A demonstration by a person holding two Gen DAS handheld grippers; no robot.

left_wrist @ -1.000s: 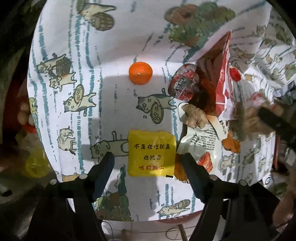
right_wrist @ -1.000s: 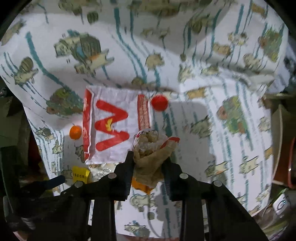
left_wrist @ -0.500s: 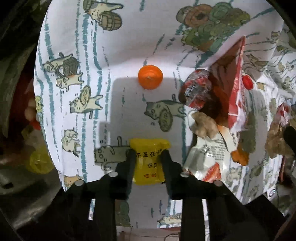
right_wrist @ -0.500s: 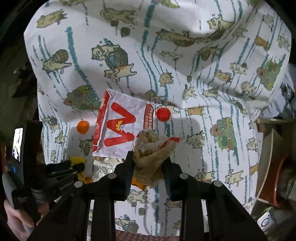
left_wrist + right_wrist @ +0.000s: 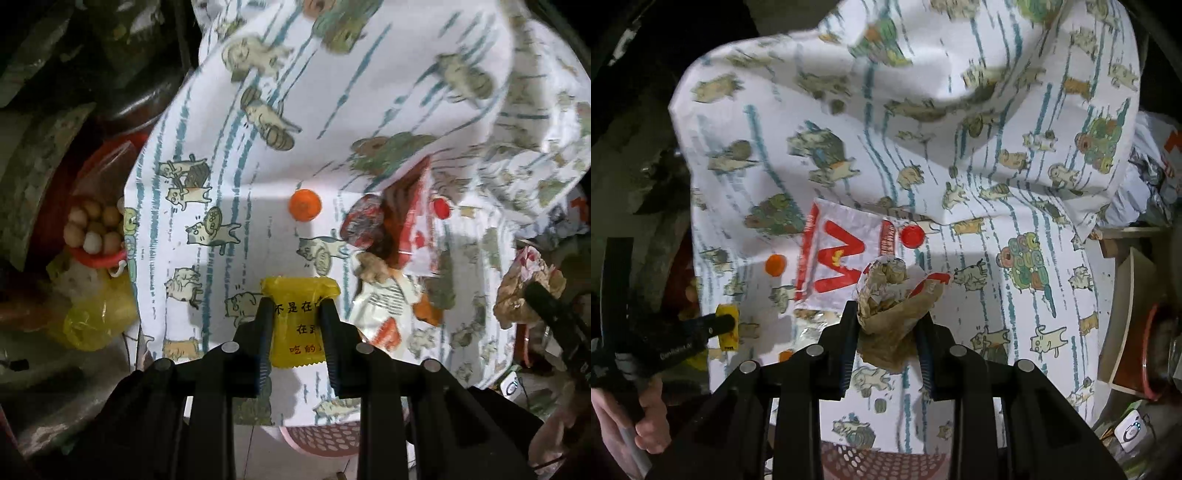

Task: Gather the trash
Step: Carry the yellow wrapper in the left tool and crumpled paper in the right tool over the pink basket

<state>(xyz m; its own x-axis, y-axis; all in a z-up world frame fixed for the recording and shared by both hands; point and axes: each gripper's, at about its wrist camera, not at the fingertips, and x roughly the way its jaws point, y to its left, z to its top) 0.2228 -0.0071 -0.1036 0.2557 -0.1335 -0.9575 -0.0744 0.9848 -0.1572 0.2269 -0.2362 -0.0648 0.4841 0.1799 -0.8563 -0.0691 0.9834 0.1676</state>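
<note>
The left gripper [image 5: 295,308] is clamped on the yellow packet [image 5: 299,325], its long axis running along the fingers toward 12 o'clock. The right gripper [image 5: 888,319] pinches a brown wrapper [image 5: 899,306]. Both are lifted off the cat-print cloth [image 5: 240,122]; remaining litter lies at 2 o'clock, nearer the right. Clutter crowds the room.

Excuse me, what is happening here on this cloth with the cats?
A person clears trash with two tools. The left hand-held gripper is shut on a yellow plastic packet with red print. The right hand-held gripper holds a crumpled brown paper wrapper. An orange bottle cap and a red-and-white snack bag lie on the cloth.
</note>
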